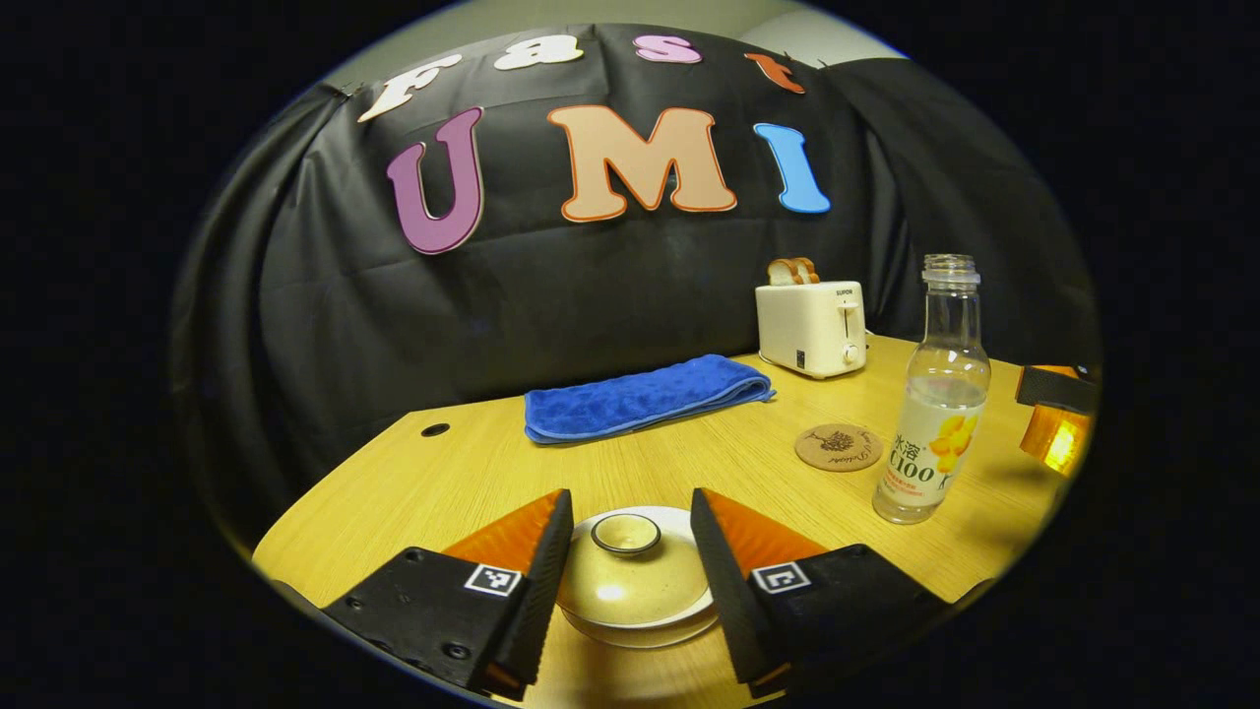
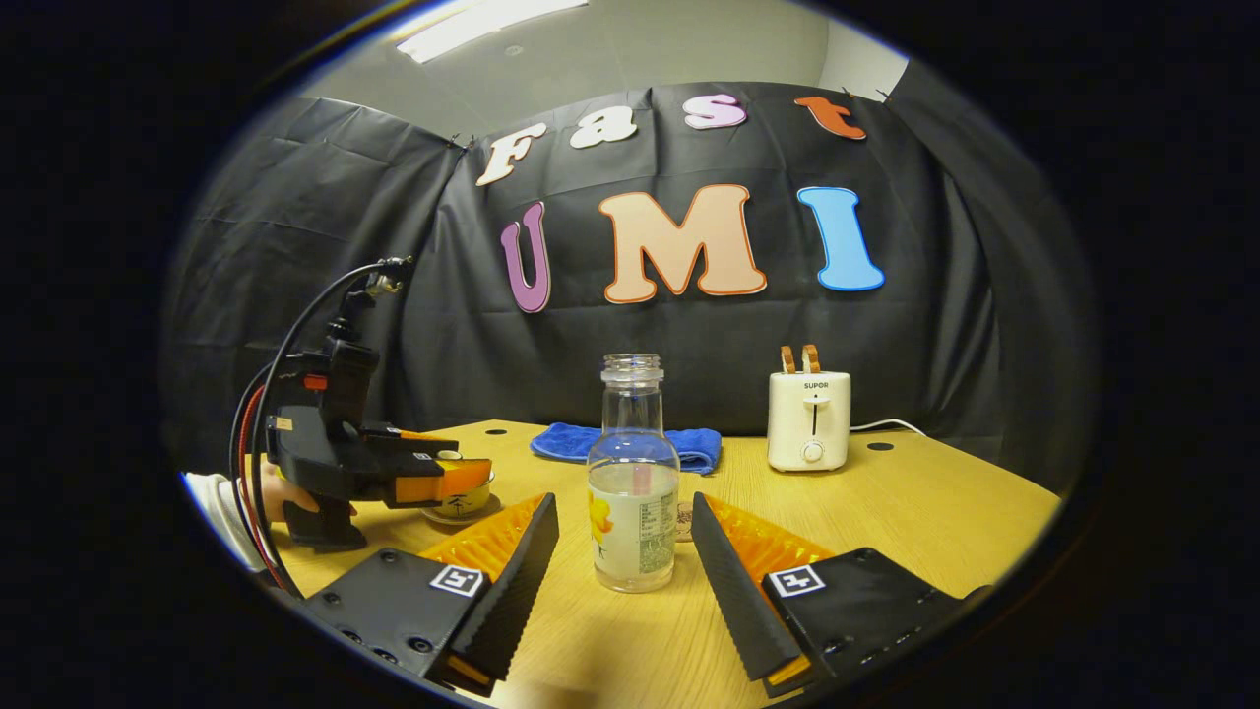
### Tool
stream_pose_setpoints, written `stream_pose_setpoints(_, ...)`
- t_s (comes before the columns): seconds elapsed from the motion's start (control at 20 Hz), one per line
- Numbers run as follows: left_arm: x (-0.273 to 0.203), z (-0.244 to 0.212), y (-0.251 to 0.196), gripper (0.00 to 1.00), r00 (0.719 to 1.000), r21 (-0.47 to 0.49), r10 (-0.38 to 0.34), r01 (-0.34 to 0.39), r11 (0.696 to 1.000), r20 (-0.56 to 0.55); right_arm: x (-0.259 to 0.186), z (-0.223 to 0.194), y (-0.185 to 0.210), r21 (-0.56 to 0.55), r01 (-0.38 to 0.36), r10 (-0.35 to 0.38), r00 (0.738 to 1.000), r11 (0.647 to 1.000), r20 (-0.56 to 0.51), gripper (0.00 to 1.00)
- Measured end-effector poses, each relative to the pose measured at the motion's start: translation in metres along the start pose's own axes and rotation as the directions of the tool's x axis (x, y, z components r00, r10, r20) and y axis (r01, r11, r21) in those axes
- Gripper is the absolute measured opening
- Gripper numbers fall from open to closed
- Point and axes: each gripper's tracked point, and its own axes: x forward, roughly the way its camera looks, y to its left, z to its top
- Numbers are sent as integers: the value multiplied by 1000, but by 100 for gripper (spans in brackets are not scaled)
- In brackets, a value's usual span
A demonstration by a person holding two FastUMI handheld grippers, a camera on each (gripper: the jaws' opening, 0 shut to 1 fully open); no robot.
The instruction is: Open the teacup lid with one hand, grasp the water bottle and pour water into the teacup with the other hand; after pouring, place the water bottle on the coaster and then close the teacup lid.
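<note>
A pale lidded teacup [image 1: 630, 581] on its saucer sits low in the left gripper view, its round lid knob [image 1: 626, 533] facing up. My left gripper [image 1: 630, 504] is open, one finger on each side of the cup with a small gap to the lid. A clear uncapped water bottle [image 2: 633, 492], about a third full, stands upright just ahead of my right gripper [image 2: 624, 504], which is open and not touching it. The round cork coaster [image 1: 839, 446] lies left of the bottle [image 1: 935, 414]. The right gripper view shows the left gripper [image 2: 448, 475] around the teacup [image 2: 463, 500].
A folded blue towel [image 1: 640, 397] lies at the back of the wooden table [image 1: 748, 463]. A white toaster [image 1: 812, 325] with bread in it stands at the back right. The right gripper [image 1: 1058, 418] shows at the far right edge. A sleeve [image 2: 212, 492] holds the left gripper.
</note>
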Motion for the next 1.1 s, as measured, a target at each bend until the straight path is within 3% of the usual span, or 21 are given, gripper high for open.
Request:
stream_pose_setpoints(0.15, -1, 2, -3, 61, 1000, 29, -2, 2, 1000, 4, 0, 1, 0, 0, -2, 2, 1000, 1000, 0, 88)
stream_pose_setpoints(0.25, -1, 5, 1, 48, 1000, 47, 20, -21, 999, 23, -1, 0, 0, 0, -3, 3, 1000, 1000, 0, 88)
stream_pose_setpoints(0.3, 0, 5, 1, 36, 999, 46, 23, -24, 999, 28, -1, 0, 0, 1, -3, 3, 1000, 1000, 0, 87)
stream_pose_setpoints(0.4, -1, 7, 1, 29, 999, 33, 17, -18, 999, 34, -1, -1, 0, 0, -4, 4, 1000, 1000, -2, 87)
stream_pose_setpoints(0.55, -2, 7, 2, 27, 999, 15, 12, -12, 1000, 41, 0, -1, -1, 1, -4, 4, 1000, 1000, -4, 90)
stream_pose_setpoints(1.1, -32, 12, 16, 26, 992, -78, 50, -41, 996, 118, 6, -5, 1, 7, -17, 17, 999, 1000, -27, 87)
